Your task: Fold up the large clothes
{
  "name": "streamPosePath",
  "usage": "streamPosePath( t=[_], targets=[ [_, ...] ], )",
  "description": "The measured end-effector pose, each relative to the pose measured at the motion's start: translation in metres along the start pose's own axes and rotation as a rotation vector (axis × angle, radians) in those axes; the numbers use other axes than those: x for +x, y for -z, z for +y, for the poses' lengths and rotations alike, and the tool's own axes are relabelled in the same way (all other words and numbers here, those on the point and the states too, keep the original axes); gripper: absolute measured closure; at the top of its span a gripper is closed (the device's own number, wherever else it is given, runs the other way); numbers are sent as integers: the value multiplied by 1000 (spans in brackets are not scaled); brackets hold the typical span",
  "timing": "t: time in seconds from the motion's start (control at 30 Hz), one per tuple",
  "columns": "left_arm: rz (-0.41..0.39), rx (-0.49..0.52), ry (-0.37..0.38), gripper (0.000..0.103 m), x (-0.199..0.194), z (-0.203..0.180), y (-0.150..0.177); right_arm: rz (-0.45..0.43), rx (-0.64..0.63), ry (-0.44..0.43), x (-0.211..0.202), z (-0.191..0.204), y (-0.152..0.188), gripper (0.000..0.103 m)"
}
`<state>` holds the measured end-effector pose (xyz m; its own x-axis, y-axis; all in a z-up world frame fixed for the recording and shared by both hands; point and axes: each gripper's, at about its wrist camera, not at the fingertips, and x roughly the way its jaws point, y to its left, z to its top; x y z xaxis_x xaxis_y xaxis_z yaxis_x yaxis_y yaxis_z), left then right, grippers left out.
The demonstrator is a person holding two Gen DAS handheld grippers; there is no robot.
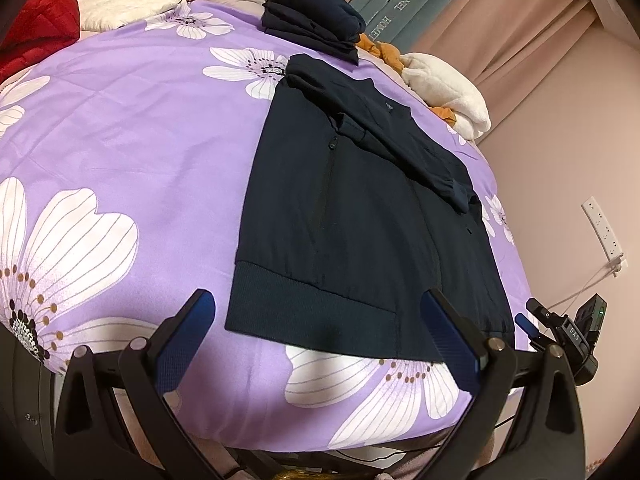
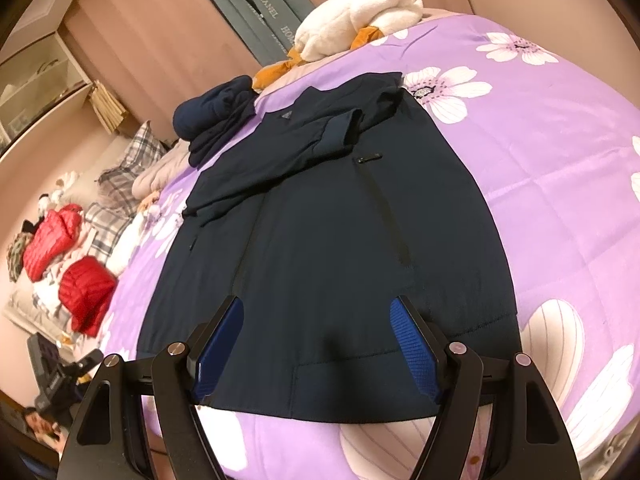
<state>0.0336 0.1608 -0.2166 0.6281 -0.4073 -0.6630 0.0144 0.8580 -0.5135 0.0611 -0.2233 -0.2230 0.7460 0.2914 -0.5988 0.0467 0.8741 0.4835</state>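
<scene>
Both claws spread wide, nothing pinched: left gripper hovers at the bottom of its frame over the jacket's left hem corner, right gripper at the bottom centre of its frame over the hem's middle. Neither touches cloth as far as I can tell.

Purple floral bedspread fills most of both views, flat, serves as folding surface; lots of bare room at the left of the left wrist view and the right of the right wrist view.

Navy zip jacket lies flat, centre of frame, ribbed hem nearest the grippers, collar far. One sleeve is already folded across the chest, cuff near the zip pull; likely sleeves in first, then a hem-to-collar fold. Jaw placement at the hem fits that: judged next step is grabbing the hem and carrying it up.

Hem edge sits close to the bed's near edge, so little slack behind; forward path over the jacket is open.

Folded navy garment sits just beyond the collar, upper centre, probably the done pile. White fleece blanket with orange trim lies at the far bed edge, near the collar. Red puffer jackets at left, well apart.
</scene>
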Motion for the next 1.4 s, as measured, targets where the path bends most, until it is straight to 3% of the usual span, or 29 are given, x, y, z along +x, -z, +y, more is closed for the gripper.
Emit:
streamPosePath(
  t=[0.3, 0.5, 0.6, 0.83, 1.2, 1.4],
  targets=[
    [-28, -36, -27, 1, 0, 19, -15, -14, 43, 15, -3, -17, -1, 27],
    [-52, -120, 28, 1, 4, 42, -25, -18, 87, 83, -9, -44, -2, 27],
    [-26, -128, 82, 1, 12, 42, -27, -13, 93, 106, -11, -53, -5, 27],
    [44, -93, 127, 1, 37, 30, -29, 6, 118, 107, -10, -70, -10, 27],
    [98, -81, 156, 1, 63, 24, -39, 76, 164, 80, 10, -88, -22, 27],
    [114, -68, 154, 1, 71, 23, -43, 121, 118, 69, 20, -83, -27, 27]
  ],
)
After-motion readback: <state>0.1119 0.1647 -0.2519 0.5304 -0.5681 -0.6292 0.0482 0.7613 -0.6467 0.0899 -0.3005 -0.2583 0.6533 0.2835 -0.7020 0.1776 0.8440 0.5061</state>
